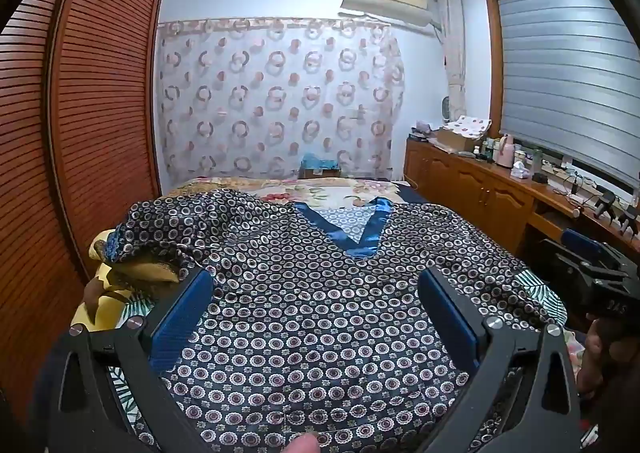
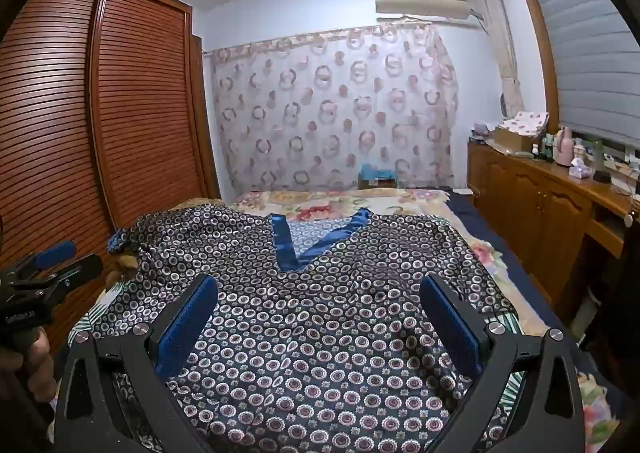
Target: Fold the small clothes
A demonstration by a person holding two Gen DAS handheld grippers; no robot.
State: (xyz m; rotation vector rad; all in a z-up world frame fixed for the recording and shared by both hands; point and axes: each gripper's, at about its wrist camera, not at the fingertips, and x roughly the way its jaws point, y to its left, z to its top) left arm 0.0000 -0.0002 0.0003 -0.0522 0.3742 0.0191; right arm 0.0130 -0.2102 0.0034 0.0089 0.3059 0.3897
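Shirt [image 1: 312,317] first: a dark, ring-patterned top with a shiny blue V-neck trim [image 1: 360,233], spread front-up across the near end of the bed [image 2: 460,221], its hem toward the near edge and its collar pointing to the far end. Both the left tongs [image 1: 316,305] and the right tongs [image 2: 318,309] hover just above its lower body, blue pads spread wide, holding nothing. Cloth like this looks thin, light and satiny, so I judge it will slide and slump rather than keep a crease; a firm pinch through a seam should hold better than a pinch on loose fabric. Farther off, the left sleeve [image 1: 160,229] lies bunched near the bed's left edge and wants flattening; the shoulder seams beside the collar look like the best places to take hold. Beyond lies a floral bedspread [image 2: 340,205], then a curtain [image 2: 332,109].
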